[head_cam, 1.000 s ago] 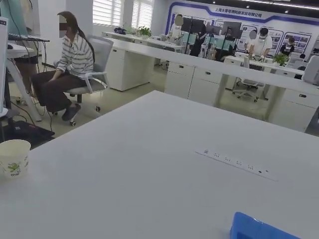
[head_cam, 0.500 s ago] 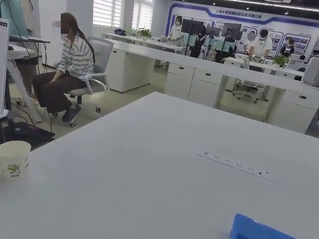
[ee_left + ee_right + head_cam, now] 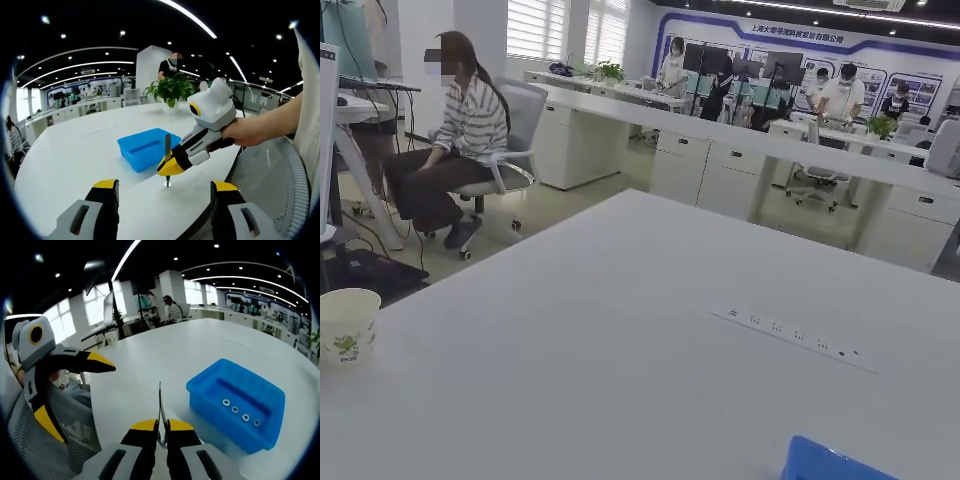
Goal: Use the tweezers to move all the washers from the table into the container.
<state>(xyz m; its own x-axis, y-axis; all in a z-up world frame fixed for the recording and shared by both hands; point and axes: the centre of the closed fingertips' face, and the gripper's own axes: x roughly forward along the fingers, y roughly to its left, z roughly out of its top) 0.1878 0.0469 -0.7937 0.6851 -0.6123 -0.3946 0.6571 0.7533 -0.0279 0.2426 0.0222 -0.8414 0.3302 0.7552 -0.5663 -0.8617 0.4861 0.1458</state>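
container (image 3: 225, 426) blue | table (image 3: 620, 350) white | cup (image 3: 347, 325) white, green print | shirt (image 3: 472, 118) striped

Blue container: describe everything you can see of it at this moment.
The blue container is a rectangular tray, plastic by its look, with rounded corners, raised walls and an open top. It sits upright and flat on the white table. Four small silvery washers lie in a row on its floor. The tweezers, clamped in the right gripper, stand beside it without touching it. In the head view one corner shows at the bottom edge.
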